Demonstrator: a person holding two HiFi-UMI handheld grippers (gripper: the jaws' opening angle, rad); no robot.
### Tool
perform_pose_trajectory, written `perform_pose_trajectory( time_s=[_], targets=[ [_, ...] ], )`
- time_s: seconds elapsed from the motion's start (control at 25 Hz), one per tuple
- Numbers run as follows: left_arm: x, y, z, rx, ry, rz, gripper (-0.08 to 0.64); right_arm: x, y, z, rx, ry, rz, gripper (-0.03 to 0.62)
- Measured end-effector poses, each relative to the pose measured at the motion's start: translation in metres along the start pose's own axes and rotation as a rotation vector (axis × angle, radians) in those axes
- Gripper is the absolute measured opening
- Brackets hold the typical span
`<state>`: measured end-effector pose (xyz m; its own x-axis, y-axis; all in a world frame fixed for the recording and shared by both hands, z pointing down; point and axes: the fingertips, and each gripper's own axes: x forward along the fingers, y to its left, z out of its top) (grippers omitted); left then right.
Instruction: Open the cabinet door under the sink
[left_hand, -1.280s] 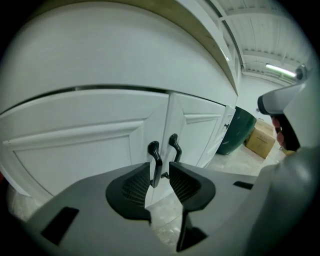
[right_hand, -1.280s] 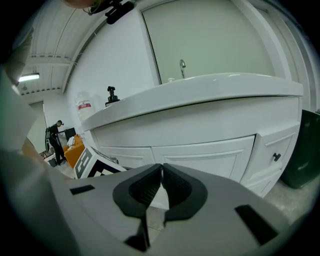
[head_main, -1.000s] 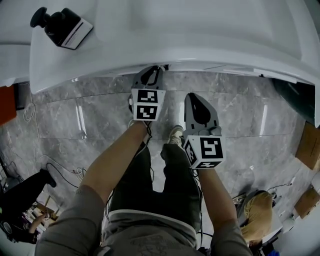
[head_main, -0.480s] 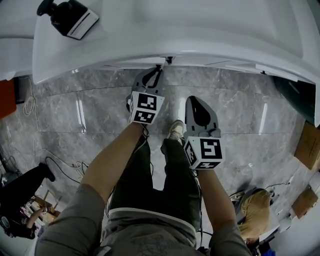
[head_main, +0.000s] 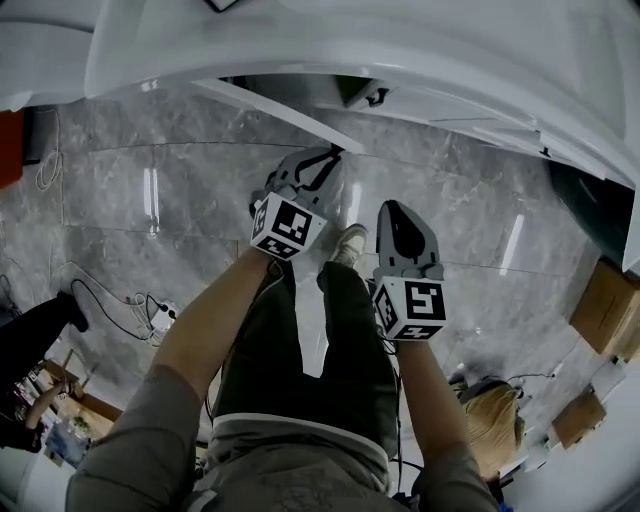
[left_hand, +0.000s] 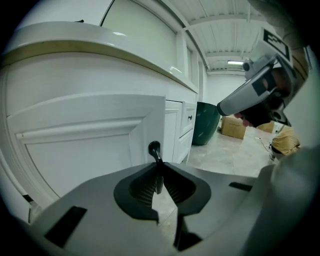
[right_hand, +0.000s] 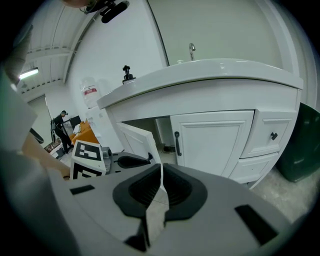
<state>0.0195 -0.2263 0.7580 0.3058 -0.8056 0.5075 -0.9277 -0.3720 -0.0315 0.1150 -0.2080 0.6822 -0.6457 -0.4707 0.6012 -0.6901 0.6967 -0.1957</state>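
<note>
My left gripper (head_main: 330, 155) is clenched on the upright handle (left_hand: 154, 149) at the free edge of the half-open door (left_hand: 85, 150), which is hinged to my left; my right gripper (head_main: 393, 210) hangs nearby, closed and empty.

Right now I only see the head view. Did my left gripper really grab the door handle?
Observer: Yes. In the left gripper view, the left gripper is clamped on the black handle.
Operator: Is the door next to it open too?
Observer: No, the right gripper view shows that neighbouring door shut.
Operator: Is my right gripper holding something?
Observer: No, the right gripper is shut and empty.
</note>
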Motion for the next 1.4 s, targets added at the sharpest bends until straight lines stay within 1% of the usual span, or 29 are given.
perform_pose_trajectory(
  time_s=[0.2, 0.36, 0.48, 0.72, 0.88, 1.04, 1.2, 1.32, 1.4],
  targets=[
    [-0.02, -0.011, -0.014, 0.037, -0.015, -0.042, 0.046, 0.0, 0.016, -0.013, -0.021, 0.029, -0.013, 0.035],
    [-0.043, -0.02, -0.028, 0.104, -0.032, -0.112, 0.046, 0.002, 0.026, -0.021, -0.028, 0.056, -0.019, 0.035],
    [-0.064, -0.026, -0.041, 0.151, -0.04, -0.169, 0.046, 0.003, 0.039, -0.027, -0.053, 0.076, 0.003, 0.035],
    [-0.109, -0.026, -0.07, 0.209, -0.046, -0.272, 0.048, 0.012, 0.074, -0.043, -0.101, 0.128, 0.064, 0.035],
    [-0.146, -0.016, -0.092, 0.233, -0.038, -0.314, 0.048, 0.021, 0.1, -0.048, -0.138, 0.149, 0.11, 0.035],
    [-0.184, 0.007, -0.115, 0.206, -0.032, -0.29, 0.048, 0.035, 0.129, -0.053, -0.155, 0.169, 0.155, 0.035],
    [-0.212, 0.036, -0.133, 0.207, -0.031, -0.226, 0.048, 0.054, 0.164, -0.06, -0.19, 0.193, 0.206, 0.035],
    [-0.226, 0.055, -0.142, 0.193, -0.024, -0.171, 0.048, 0.064, 0.189, -0.063, -0.201, 0.207, 0.237, 0.035],
    [-0.23, 0.06, -0.144, 0.2, -0.01, -0.163, 0.048, 0.069, 0.199, -0.062, -0.237, 0.217, 0.243, 0.035]
  ],
)
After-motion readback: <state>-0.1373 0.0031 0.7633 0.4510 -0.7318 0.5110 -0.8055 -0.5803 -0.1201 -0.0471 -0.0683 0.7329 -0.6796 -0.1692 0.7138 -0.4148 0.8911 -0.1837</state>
